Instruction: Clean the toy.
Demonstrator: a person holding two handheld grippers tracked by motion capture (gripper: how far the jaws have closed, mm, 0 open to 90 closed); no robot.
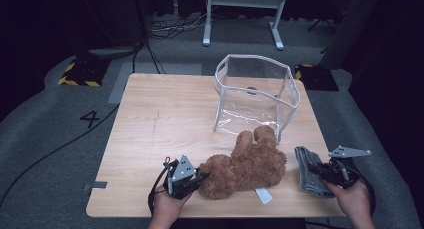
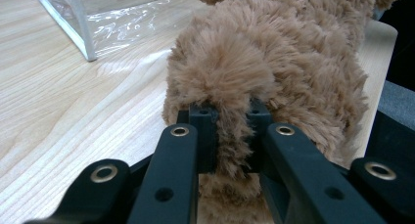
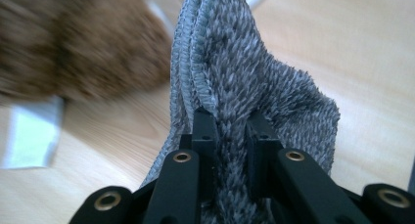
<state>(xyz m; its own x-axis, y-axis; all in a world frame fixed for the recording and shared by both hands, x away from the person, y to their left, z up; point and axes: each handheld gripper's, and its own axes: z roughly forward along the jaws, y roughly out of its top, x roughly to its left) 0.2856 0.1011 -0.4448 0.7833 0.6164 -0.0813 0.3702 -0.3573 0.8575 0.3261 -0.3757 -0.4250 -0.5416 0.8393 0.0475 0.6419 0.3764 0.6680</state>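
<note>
While both of my grippers work at the near edge of the wooden table (image 1: 160,114), I take the brown teddy bear (image 1: 245,166) as my landmark; it lies on its back near that edge, feet toward the clear plastic bag (image 1: 255,96), which stands upright just beyond the bear with its mouth open to the top; one of the bear's feet touches or nearly touches the bag's lower front wall.

My left gripper (image 1: 192,181) sits just left of the bear, level with its head; in the left gripper view its 2 black jaws are drawn narrow and pinch a tuft of the bear's plush (image 2: 230,136), fur bulging above and below the pads; so that gripper is holding the bear.

My right gripper (image 1: 325,170) sits right of the bear, with a folded grey knitted cloth (image 1: 309,171) between them; the cloth lies just beside the bear's flank, and whether the 2 touch I cannot tell; in the right gripper view the jaws are narrow and clamp a fold of the cloth (image 3: 230,136), which stands up from the pads with its stitched hem at the left; the bear shows blurred beyond it.

A white tag (image 1: 263,195) lies flat on the wood just in front of the bear, toward me.
</note>
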